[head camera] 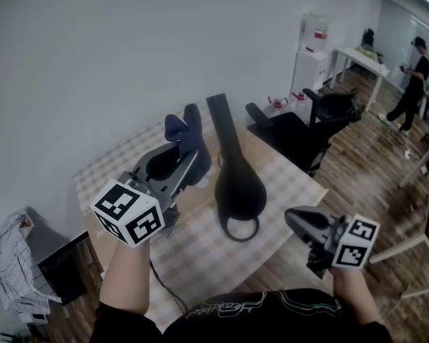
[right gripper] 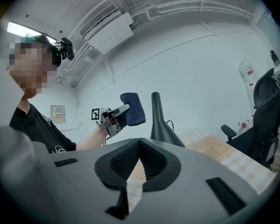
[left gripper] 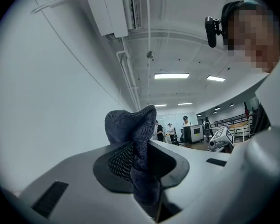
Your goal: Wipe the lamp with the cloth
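The left hand-held gripper point(head camera: 191, 159) clamps the dark cloth point(head camera: 188, 131) just left of the black lamp point(head camera: 238, 184) at mid-frame on the tabletop point(head camera: 289, 186), the right hand-held gripper point(head camera: 299, 222) is closed and empty, and the wiping seemingly remains to do.

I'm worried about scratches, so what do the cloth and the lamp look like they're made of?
The cloth: dark blue soft knit or woven fabric, perhaps microfibre; a fine weave texture shows and it folds limply. The lamp: black, smooth, matt plastic or painted metal; even surface, little shine.

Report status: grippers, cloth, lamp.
Left gripper shut on cloth, held beside lamp, not touching. Right gripper shut, empty. Nothing blocks lamp.
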`<state>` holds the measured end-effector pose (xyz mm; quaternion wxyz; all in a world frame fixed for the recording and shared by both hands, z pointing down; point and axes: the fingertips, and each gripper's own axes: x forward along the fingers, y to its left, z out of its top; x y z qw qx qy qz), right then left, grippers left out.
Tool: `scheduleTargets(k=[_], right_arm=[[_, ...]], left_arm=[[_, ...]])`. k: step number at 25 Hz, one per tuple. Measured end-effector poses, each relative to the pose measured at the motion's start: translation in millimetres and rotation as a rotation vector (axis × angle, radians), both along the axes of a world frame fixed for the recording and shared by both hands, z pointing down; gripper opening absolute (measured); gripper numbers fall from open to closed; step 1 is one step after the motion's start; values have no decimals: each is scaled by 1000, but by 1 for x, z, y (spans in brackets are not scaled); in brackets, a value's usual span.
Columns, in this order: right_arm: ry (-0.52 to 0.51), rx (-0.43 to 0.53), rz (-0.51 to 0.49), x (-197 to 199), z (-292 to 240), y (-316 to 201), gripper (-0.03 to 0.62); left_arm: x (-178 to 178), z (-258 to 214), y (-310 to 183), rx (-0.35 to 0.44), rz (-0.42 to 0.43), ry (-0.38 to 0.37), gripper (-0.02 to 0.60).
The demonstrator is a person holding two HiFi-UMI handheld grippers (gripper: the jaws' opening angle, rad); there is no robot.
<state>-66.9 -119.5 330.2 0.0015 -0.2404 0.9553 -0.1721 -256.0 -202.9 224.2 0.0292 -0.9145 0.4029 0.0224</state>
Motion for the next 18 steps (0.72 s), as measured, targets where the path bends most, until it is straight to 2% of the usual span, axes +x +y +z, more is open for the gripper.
scheduleTargets(k=[5,11,18], right_arm=[[17,10,21,5,-14,-8,11],[22,5,26,7,-26,-12,11],[34,27,6,2,-33,-17,11]], left_arm=[[-4,-3,-37,6,-8,3,72],[-8,8,-74,-39,-26,24,72],[3,31,-95,-63,29,-15,72]])
